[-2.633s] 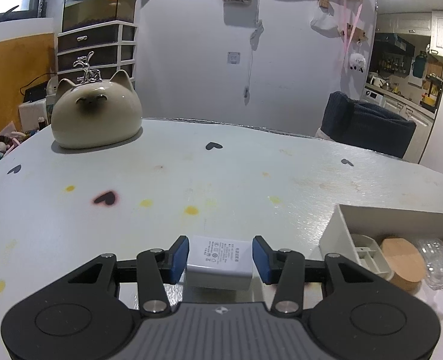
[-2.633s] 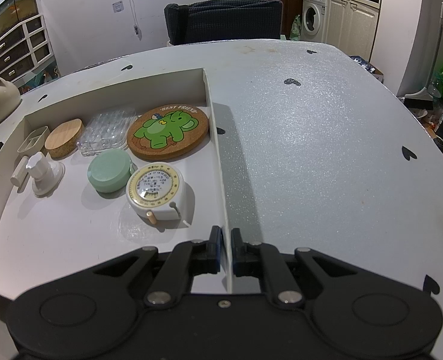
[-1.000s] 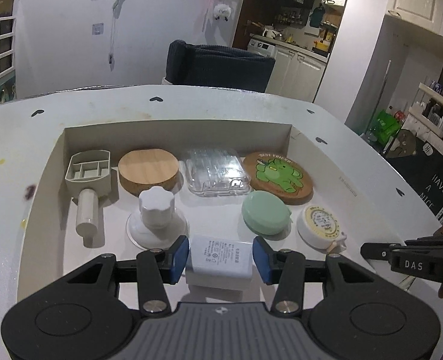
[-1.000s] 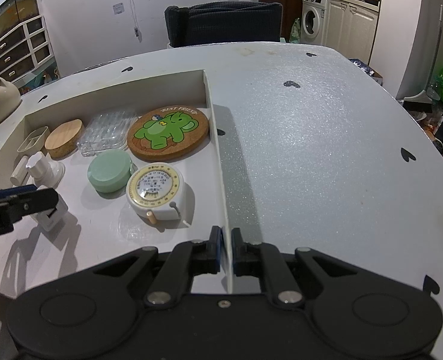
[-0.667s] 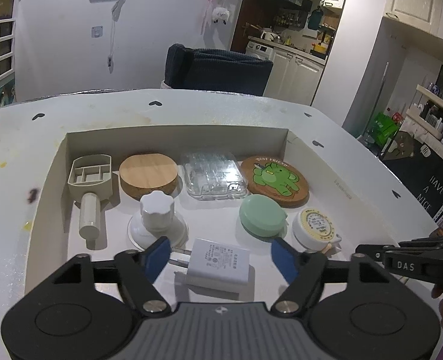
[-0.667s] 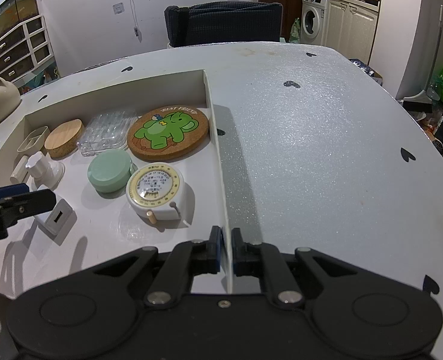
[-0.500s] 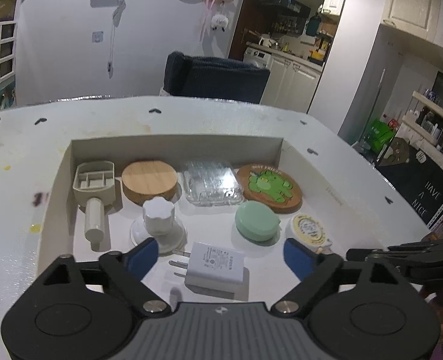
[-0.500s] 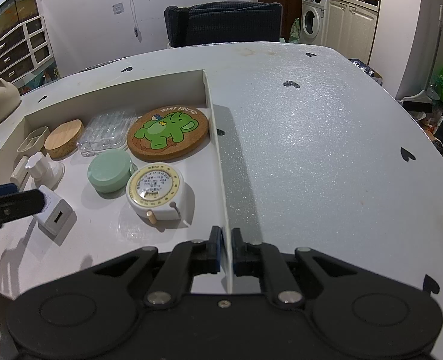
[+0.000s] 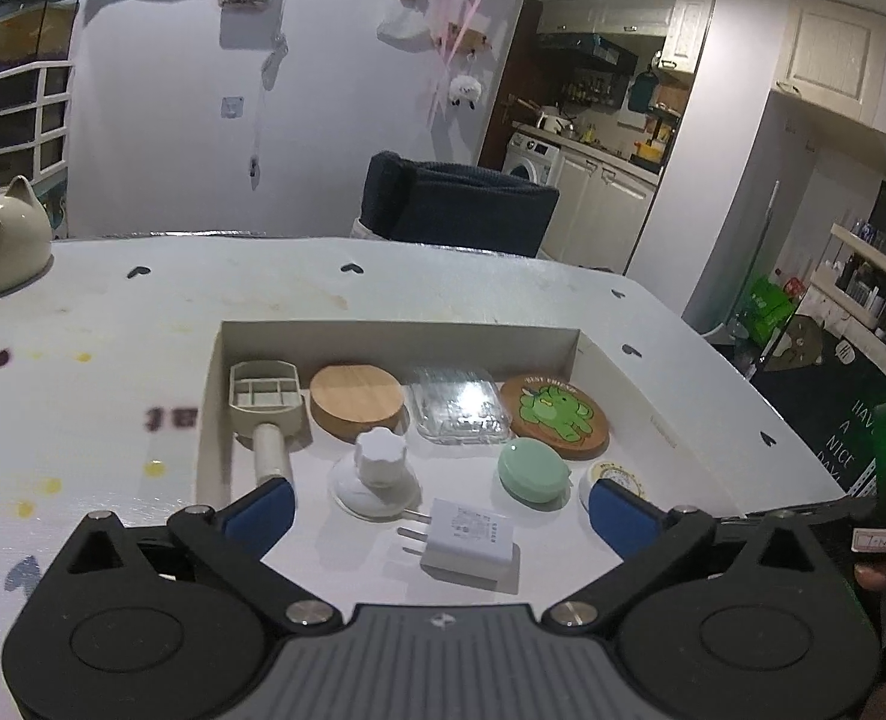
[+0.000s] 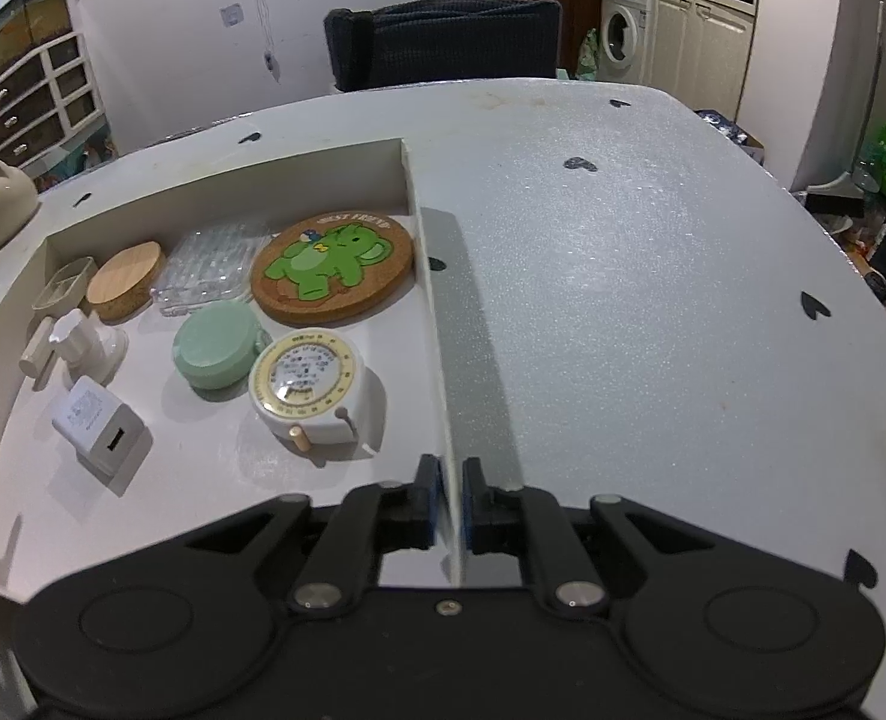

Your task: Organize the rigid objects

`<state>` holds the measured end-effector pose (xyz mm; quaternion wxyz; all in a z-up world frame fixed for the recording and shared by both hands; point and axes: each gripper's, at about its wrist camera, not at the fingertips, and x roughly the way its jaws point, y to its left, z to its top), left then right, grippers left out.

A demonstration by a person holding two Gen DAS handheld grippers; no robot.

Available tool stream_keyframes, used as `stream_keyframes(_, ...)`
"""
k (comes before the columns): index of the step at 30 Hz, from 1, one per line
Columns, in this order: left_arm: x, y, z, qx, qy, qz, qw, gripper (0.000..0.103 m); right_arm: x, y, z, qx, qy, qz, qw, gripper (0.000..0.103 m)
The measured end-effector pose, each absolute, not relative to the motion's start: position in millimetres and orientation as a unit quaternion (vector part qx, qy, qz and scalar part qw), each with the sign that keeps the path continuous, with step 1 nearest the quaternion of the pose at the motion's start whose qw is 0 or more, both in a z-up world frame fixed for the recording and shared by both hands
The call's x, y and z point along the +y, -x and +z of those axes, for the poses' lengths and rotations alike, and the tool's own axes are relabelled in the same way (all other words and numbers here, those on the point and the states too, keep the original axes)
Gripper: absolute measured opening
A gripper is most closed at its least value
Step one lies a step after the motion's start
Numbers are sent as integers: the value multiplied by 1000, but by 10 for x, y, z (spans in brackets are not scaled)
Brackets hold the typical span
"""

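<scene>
Since the earlier frame the left gripper (image 9: pixel 440 507) had let go of the white charger (image 9: pixel 468 542) and drawn back, its fingers spread wide and clear of it. The charger lay in the tray (image 10: pixel 221 192) near the front, open edge, bare floor around it. The right gripper (image 10: pixel 450 498) fingers straddled the tray's right wall, having just eased apart slightly; whether they gripped it could not be told.
</scene>
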<state>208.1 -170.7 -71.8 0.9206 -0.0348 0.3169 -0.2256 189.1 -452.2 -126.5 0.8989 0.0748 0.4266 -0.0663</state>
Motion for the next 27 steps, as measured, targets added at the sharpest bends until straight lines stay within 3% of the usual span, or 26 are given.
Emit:
stream_keyframes(5, -1605, -1969, -602, 296, 22, -217, 930, 103, -4375, -1801, -991, 388, -54, -59, 918, 32)
stream_keyframes(11, -1477, -1798, -478, 273, 12, -189, 943, 103, -4189, -1609, -699, 343, -47, -53, 936, 43)
stream_keyframes(27, -1164, -1210, -352, 251, 19, -168, 953, 103, -3782, -818, -294, 276, -31, -55, 959, 57)
